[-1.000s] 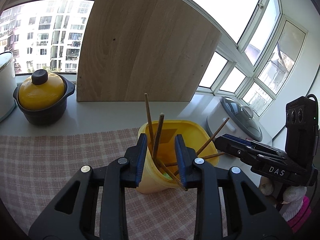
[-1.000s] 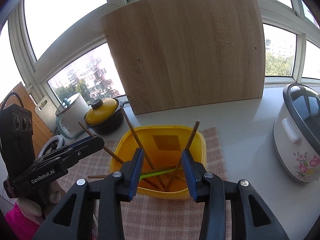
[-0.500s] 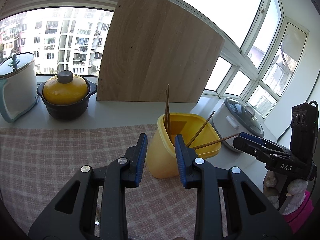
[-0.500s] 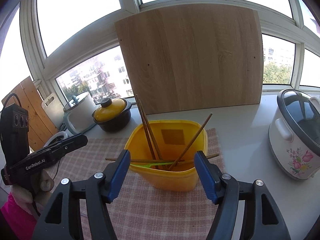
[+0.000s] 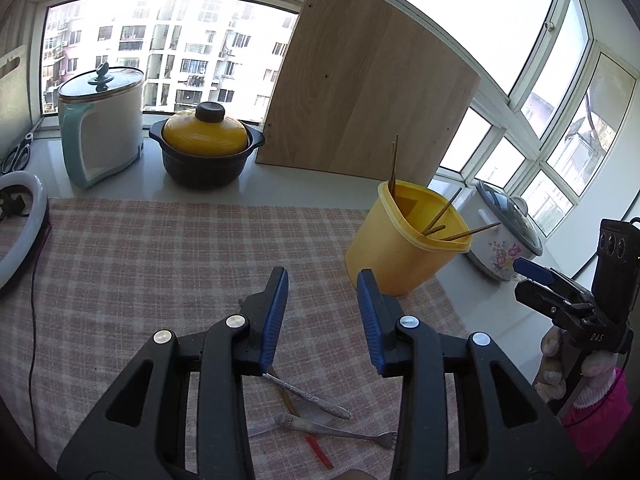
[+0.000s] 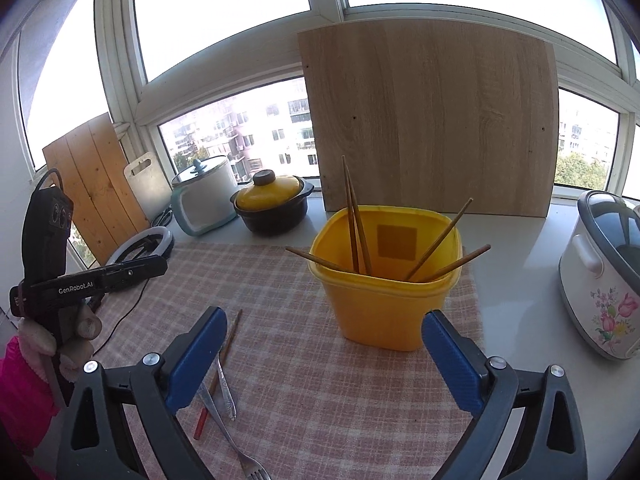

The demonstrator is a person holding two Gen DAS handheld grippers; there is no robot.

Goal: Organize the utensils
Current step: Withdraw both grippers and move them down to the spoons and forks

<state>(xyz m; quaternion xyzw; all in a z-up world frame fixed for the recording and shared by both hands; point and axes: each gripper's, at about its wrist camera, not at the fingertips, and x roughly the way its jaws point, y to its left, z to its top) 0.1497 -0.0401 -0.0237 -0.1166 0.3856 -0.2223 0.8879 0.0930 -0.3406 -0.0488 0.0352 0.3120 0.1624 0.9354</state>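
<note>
Wooden board and black pot behind yellow tub

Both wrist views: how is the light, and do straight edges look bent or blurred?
Left wrist view: the windows are blown out white behind the wooden board, whose straight edges bow from fisheye; the fork on the cloth stays sharp. Right wrist view: the sky is overexposed, the yellow container is evenly lit, and black corners vignette.
</note>
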